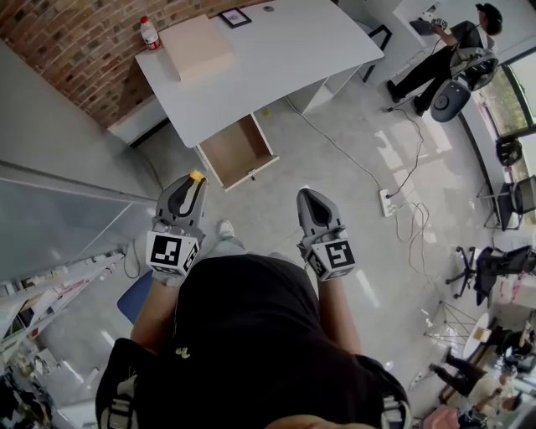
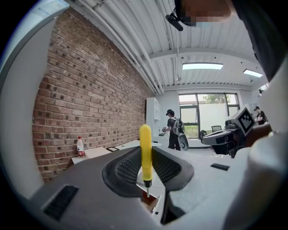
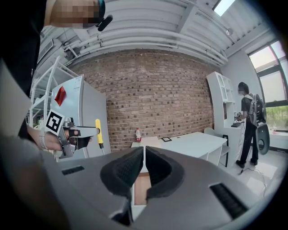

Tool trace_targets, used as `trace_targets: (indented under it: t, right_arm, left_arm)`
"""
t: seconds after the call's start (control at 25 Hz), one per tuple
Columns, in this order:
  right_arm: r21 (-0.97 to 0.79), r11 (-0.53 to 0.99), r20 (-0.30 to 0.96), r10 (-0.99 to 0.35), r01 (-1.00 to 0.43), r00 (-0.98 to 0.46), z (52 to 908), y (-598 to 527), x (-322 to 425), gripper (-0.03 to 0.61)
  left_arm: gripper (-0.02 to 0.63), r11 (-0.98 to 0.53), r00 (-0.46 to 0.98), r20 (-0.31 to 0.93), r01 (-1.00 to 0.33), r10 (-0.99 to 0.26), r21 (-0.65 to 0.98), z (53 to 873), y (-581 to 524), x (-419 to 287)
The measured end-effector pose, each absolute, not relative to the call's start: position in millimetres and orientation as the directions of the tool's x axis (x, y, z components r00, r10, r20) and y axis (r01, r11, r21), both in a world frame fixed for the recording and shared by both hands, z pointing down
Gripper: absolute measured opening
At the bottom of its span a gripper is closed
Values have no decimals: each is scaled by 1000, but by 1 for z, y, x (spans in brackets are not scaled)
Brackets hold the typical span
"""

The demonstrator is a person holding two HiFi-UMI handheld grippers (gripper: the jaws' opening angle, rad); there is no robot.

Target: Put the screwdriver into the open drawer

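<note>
Left gripper [image 1: 191,181] clamped on the screwdriver [image 1: 197,176], jaws pressed against it from both sides right at the tips. Seen along the left gripper's [image 2: 146,174] own jaws: screwdriver [image 2: 145,147] upright, yellow handle rising clear above the pads, thin metal shaft poking out just below them. Held well off the floor, in front of the person's waist.

Right gripper [image 1: 305,198] level with the left, well apart to its right, jaws all but together with only a thin slit between the pads and nothing in them. From the right gripper's [image 3: 144,165] view, left gripper [image 3: 92,131] off to its left, screwdriver [image 3: 98,130] standing at its tip.

Ahead of and below both grippers, roughly between their lines: open drawer [image 1: 237,152], pulled out from under a white desk [image 1: 276,50], bare wooden bottom showing. Same drawer [image 2: 149,203] glimpsed under the left jaws, and drawer [image 3: 137,188] again beyond the right jaws. Screwdriver not yet over it.

Farther ahead on the desk: flat box [image 1: 197,46], bottle [image 1: 149,33] at the left corner beside a brick wall [image 1: 75,50], small framed picture [image 1: 234,17]. Far off to the right of the right gripper, a person [image 1: 444,52] standing by another desk.
</note>
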State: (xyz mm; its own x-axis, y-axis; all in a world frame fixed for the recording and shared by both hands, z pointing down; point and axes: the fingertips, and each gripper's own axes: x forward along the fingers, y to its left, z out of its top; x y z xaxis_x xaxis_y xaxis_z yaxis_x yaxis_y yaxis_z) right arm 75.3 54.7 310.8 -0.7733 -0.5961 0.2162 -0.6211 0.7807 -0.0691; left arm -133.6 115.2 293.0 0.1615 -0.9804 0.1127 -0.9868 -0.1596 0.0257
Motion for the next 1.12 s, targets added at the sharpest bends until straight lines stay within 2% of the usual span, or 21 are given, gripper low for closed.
trace_targets:
  t: [0.44, 1.12]
  right_arm:
    - [-61, 739, 267, -636, -671, -724, 316, 13, 42, 11]
    - [-126, 691, 363, -635, -712, -681, 359, -50, 73, 11]
  left_arm:
    - [75, -233, 243, 167, -969, -956, 76, 322, 58, -166]
    - [75, -316, 350, 314, -936, -883, 154, 392, -37, -121]
